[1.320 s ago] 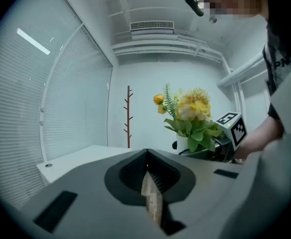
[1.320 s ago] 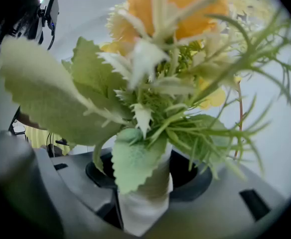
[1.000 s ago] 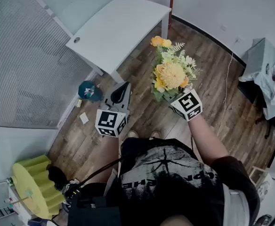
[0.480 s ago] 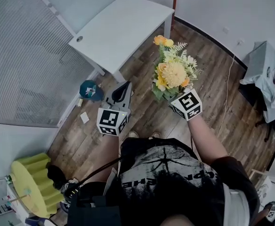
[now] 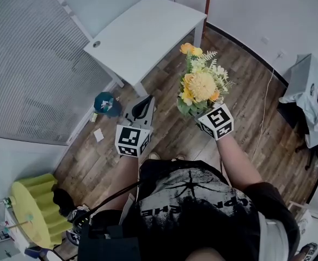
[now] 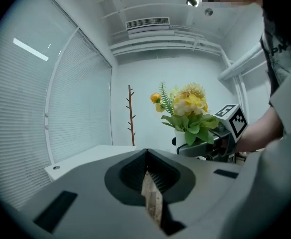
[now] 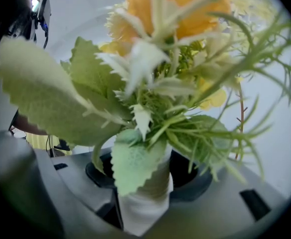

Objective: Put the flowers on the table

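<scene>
A bouquet of yellow and orange flowers (image 5: 201,86) with green leaves stands in a small white vase (image 7: 144,203). My right gripper (image 5: 205,116) is shut on that vase and holds it upright in the air over the wooden floor. The leaves hide most of its jaws. The flowers (image 6: 188,108) also show from the left gripper view, to the right of that gripper. My left gripper (image 5: 144,105) hangs beside them at the left, jaws shut with nothing in them. The white table (image 5: 148,34) stands ahead, up and left of both grippers, its top bare.
A teal bin (image 5: 104,104) and a paper scrap (image 5: 98,135) lie on the floor by the table's near leg. A yellow-green round seat (image 5: 36,211) is at lower left. A chair with clothes (image 5: 311,91) and a thin cable (image 5: 262,107) are at right. A coat stand (image 6: 130,116) is behind the table.
The table and floor have slid slightly down and right in the head view as the person nears the table. Both grippers keep their pose, flowers still held.
</scene>
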A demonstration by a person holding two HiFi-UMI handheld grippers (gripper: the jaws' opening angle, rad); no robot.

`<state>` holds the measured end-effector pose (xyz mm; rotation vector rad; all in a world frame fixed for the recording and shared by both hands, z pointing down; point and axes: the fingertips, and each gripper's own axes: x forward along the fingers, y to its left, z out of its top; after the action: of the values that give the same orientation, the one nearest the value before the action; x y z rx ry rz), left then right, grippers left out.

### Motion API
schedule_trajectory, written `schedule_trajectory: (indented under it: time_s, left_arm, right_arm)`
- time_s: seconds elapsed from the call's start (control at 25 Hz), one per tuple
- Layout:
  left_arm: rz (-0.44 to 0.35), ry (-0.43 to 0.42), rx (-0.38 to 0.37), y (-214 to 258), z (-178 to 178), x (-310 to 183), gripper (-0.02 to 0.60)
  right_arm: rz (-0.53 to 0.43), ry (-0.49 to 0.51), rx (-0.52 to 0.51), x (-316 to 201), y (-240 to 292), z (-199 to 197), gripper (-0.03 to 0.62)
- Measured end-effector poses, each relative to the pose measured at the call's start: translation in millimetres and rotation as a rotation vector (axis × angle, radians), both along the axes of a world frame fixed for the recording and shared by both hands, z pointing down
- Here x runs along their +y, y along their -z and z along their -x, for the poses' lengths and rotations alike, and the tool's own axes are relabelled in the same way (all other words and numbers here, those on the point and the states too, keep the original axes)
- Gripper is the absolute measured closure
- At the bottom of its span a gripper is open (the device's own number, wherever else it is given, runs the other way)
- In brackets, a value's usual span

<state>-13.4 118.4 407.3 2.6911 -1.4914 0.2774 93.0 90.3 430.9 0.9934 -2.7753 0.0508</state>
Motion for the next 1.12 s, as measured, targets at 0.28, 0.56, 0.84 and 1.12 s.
schedule_trajectory:
  time_s: [0.28,0.56,0.84,1.12]
  left_arm:
    - [0.008,0.012,0.008,-11.7,-8.9,20.5,0.569]
    - [0.024,0.022,0.012,-20.7,1.5,11.2,0.568]
    - [0.030,0.005,0.016,-32.8,17.5,-22.3,0.569]
    - [0.035,-0.035,0.004,-30.9,51.0,-89.6,0.569]
  right_arm:
    - [-0.007,0.010,-0.006,15.7,-1.7,-8.4,0.344]
    - [-0.004,0.020,-0.025,6.7,0.6,-2.0,0.344]
    - [0.001,-0.006,-0.018,-24.8,-10.9,10.0,0.343]
    - [-0.001,-0.045,-0.015,-88.5,-3.8,41.6,0.344]
